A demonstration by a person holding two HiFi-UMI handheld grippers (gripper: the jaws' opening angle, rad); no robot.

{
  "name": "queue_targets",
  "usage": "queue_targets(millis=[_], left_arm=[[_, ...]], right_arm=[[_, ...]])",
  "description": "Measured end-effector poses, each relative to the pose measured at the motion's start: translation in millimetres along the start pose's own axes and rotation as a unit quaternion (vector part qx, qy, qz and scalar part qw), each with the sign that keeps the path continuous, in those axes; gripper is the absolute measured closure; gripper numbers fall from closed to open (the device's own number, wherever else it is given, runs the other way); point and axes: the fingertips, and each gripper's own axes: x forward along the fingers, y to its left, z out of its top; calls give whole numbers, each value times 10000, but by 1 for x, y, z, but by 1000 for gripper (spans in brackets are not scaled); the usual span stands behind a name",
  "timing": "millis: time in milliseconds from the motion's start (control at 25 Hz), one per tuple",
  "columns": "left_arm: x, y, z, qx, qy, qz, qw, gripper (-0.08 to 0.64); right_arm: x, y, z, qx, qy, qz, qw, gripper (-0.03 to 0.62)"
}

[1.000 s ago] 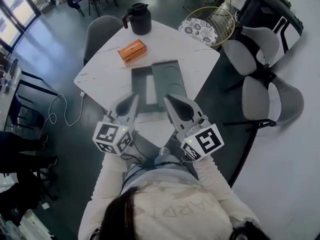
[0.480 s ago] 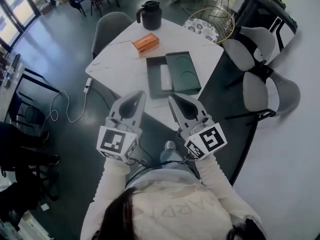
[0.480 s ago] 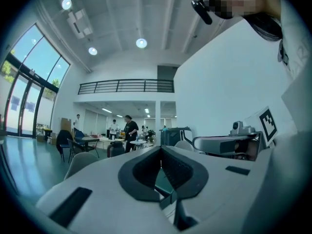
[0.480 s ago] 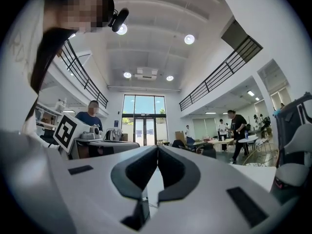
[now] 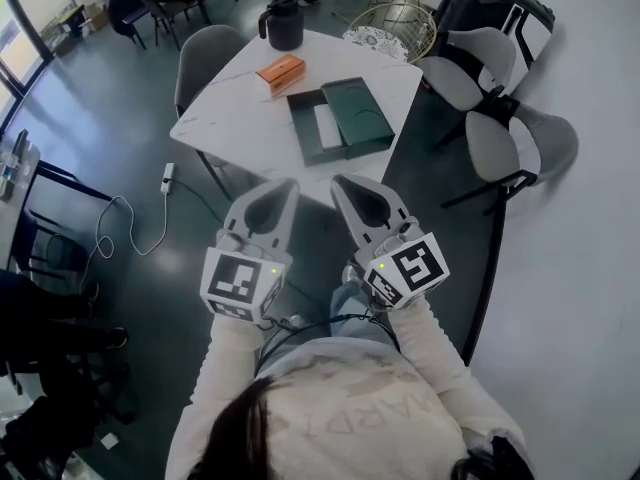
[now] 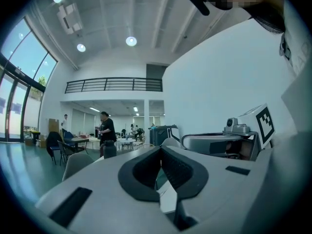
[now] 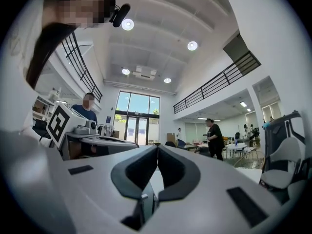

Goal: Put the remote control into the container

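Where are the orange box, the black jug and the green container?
orange box (image 5: 279,72), head view, on its top face.
black jug (image 5: 284,26), head view, on its body.
green container (image 5: 358,114), head view, on its bare right half.

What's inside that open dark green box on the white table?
A white oblong thing, likely the remote control, lies in the left half of the box. The right half, perhaps the lid, looks bare. Whatever is beneath the white thing is covered.
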Motion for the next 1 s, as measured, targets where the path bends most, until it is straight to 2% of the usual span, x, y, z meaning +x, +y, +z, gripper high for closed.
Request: queue_targets(millis=[280, 1000], left_arm=[[-18, -26, 15, -5, -119, -125, 9999, 548], [9, -72, 37, -145, -229, 278, 9992, 548]], right_arm=[[-25, 14, 17, -150, -73, -191, 9997, 577], [-59, -18, 40, -209, -207, 254, 9992, 577]])
